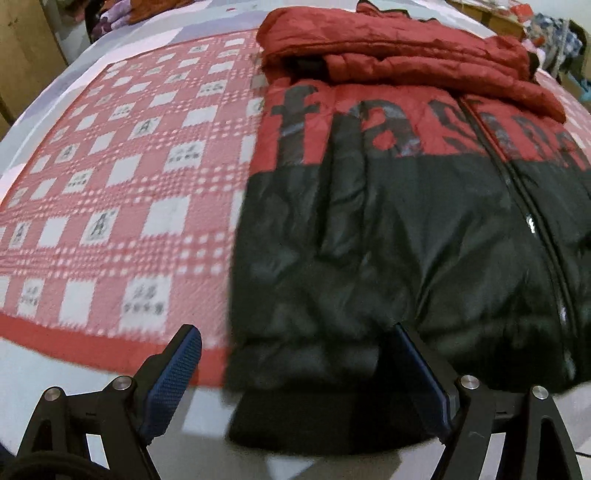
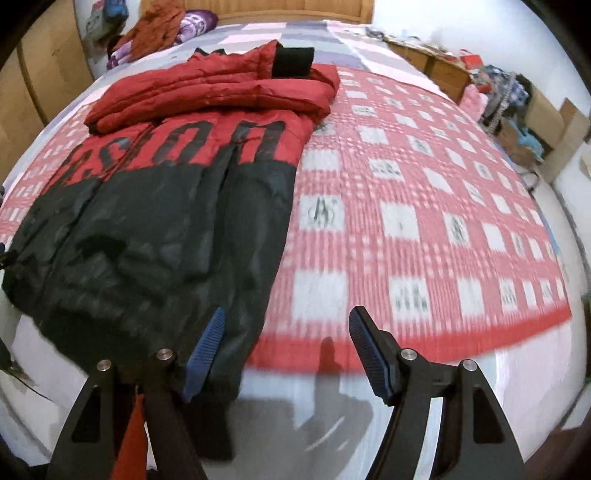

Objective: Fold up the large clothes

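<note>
A padded red-and-black jacket (image 1: 388, 229) is seen laid flat, front up, on a red-and-white checked blanket (image 1: 122, 177) spread over a bed, with its hem reaching the blanket's near red border and spilling onto the pale sheet (image 1: 44, 369) at the bed's near edge. The upper half of the garment is red and the lower half black, and large dark lettering is printed across the chest. A black zipper (image 1: 532, 221) is shown closed down the middle. The red sleeves (image 2: 207, 92) are folded across the top of the jacket, and a black cuff (image 2: 293, 61) is visible at the far end, toward the head of the bed. The fabric is puffed and creased, though motion blur softens the detail.

The left gripper (image 1: 295, 369) is held over the jacket's near left hem corner, its blue-padded jaws spread wide with the black hem band lying between them; whether either pad touches the cloth cannot be made out. The right gripper (image 2: 288, 350) is poised at the near right hem corner, jaws likewise apart, one finger over the black fabric and the other over the blanket's border. Nothing is gripped by either claw. Piled clothes (image 2: 162, 29) are glimpsed at the bed's far left corner.
</note>
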The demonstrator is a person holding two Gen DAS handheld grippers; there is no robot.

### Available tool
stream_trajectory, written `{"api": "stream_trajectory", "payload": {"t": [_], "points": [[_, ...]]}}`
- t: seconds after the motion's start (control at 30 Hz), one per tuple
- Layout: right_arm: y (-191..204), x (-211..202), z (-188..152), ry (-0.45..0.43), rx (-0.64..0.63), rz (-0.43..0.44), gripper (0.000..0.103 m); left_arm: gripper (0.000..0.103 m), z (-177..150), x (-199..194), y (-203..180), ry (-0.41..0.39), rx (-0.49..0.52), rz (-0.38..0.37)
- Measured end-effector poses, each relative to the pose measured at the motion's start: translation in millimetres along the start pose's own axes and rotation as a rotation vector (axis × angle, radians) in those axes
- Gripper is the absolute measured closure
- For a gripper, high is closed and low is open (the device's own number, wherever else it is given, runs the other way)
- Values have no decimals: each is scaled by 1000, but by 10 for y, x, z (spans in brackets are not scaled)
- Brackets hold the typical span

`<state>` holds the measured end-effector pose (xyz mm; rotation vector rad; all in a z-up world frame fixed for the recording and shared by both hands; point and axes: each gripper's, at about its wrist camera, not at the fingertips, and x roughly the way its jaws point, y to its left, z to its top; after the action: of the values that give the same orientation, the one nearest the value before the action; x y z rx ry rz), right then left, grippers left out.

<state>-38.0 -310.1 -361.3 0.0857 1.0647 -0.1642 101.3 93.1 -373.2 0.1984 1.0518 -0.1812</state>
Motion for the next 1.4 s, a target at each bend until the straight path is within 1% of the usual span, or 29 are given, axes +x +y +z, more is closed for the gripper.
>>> {"api": "stream_trajectory", "payload": {"t": [0.07,0.13,0.23,0.33,0.47,0.57,0.8,0.87,0.9,1.0,1.07,1.1,1.2,1.3,1.4], "points": [[28,-135,-139,-15,55,-16,30,15,-116,-52,100,10,15,6],[35,-214,-335,8,117,-27,30,16,-206,-73,179,23,22,9],[57,-245,-599,54,143,-61,30,16,-314,-94,288,35,26,12],[135,-277,-761,75,154,-80,30,16,-336,-85,349,37,21,13],[227,-283,-810,85,138,-73,30,16,-281,-49,336,32,12,0],[324,-243,-809,89,112,-75,30,16,-238,-25,290,23,24,-8],[319,-86,-722,101,157,-89,28,16,-187,116,247,43,50,-5],[208,-63,-684,93,192,-100,28,15,-163,133,280,43,44,-2],[109,-91,-683,73,232,-129,26,15,-158,133,310,42,36,-2],[-82,-139,-713,50,329,-129,23,15,-158,129,417,41,16,1],[-69,-153,-720,52,306,-137,23,15,-177,127,489,44,2,1],[-40,-161,-725,54,286,-133,23,15,-185,128,509,45,-2,-1],[55,-212,-718,52,212,-159,23,15,-195,103,539,46,-5,-12],[58,-248,-712,53,198,-159,23,15,-206,60,538,37,7,-18],[57,-245,-724,67,186,-146,23,16,-242,41,571,45,2,-35]]}}
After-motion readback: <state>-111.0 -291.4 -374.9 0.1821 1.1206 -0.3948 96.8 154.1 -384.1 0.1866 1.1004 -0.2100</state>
